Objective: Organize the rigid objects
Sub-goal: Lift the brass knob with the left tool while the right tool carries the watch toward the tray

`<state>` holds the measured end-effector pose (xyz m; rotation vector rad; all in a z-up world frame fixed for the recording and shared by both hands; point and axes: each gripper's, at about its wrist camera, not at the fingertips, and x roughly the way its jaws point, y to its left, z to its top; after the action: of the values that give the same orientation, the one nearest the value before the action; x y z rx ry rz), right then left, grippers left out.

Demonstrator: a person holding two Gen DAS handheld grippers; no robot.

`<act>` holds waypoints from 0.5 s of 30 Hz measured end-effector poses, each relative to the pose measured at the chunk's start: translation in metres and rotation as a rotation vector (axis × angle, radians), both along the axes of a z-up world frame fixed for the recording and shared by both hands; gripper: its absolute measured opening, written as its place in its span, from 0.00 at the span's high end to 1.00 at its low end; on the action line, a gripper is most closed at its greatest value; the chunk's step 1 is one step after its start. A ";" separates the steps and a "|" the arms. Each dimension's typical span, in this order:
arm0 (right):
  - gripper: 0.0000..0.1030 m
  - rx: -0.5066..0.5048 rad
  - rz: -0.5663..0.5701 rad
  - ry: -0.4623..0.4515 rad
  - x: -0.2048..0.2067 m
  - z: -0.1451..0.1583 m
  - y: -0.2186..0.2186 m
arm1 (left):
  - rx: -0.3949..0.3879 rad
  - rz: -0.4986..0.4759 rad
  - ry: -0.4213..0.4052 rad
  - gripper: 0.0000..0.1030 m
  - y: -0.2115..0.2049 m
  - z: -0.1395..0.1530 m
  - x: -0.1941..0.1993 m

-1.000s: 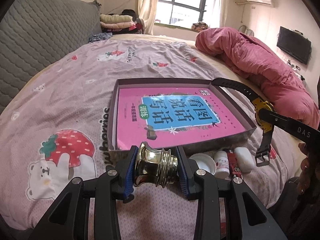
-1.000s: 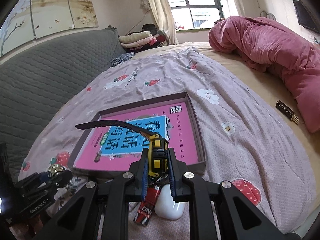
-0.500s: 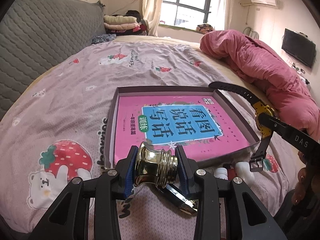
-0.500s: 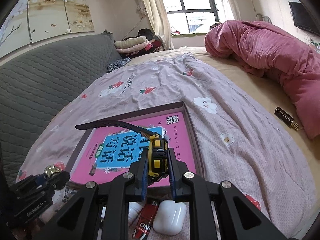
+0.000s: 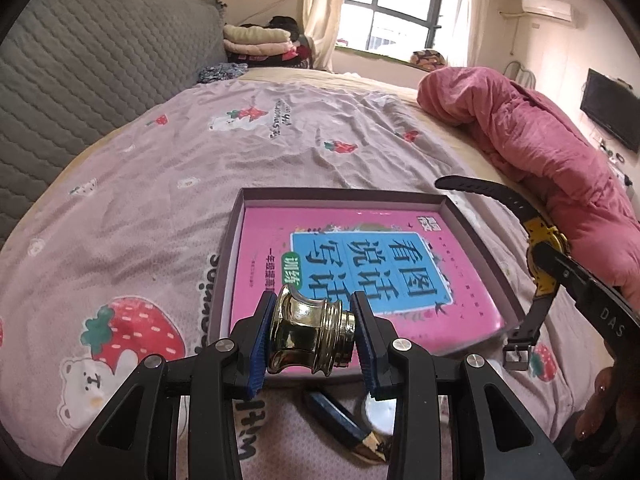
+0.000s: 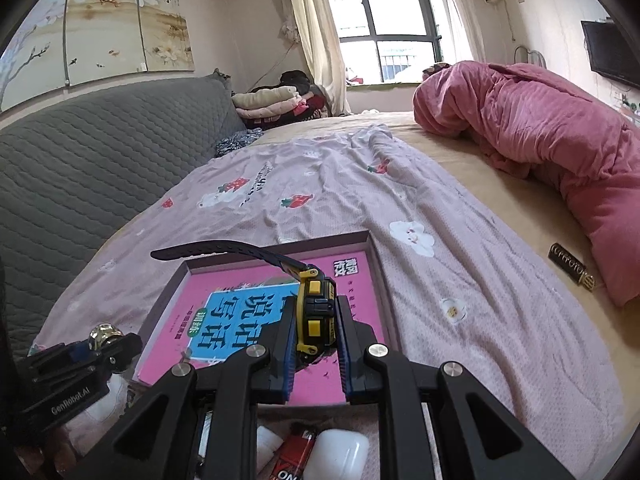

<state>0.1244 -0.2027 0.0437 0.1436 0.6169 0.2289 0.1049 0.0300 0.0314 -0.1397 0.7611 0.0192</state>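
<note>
Brass knob (image 5: 310,330) now over tray (image 5: 236,232), watch (image 6: 314,312) lifted higher too

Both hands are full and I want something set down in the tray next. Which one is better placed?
Probably the right gripper: its watch already hangs over the book in the tray, while the left gripper holds its brass knob at the near rim.

Home bedroom: bed (image 6: 460,208), quilt (image 6: 540,120), curtained window (image 6: 384,24).

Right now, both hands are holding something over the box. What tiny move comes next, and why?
Probably lower the left gripper a little and set the gold knob onto the pink book in the tray: it hangs over the near edge, with the watch alongside.
</note>
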 end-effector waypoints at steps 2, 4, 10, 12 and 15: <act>0.83 0.018 0.003 0.002 0.004 -0.001 -0.002 | 0.009 -0.002 0.003 0.63 -0.002 0.001 0.004; 0.83 0.023 -0.002 0.000 0.006 -0.002 -0.005 | 0.014 0.000 0.002 0.63 -0.003 0.002 0.007; 0.83 0.020 -0.010 -0.016 0.014 -0.003 -0.008 | 0.024 0.011 0.023 0.63 -0.005 -0.005 0.019; 0.83 0.010 -0.012 -0.015 0.017 -0.004 -0.007 | 0.029 0.015 0.033 0.63 -0.005 -0.009 0.023; 0.83 -0.013 -0.017 -0.009 0.022 -0.008 -0.005 | 0.032 0.023 0.047 0.63 -0.004 -0.015 0.029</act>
<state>0.1464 -0.2073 0.0353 0.1350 0.6075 0.2093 0.1338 0.0260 0.0164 -0.1177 0.8054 0.0565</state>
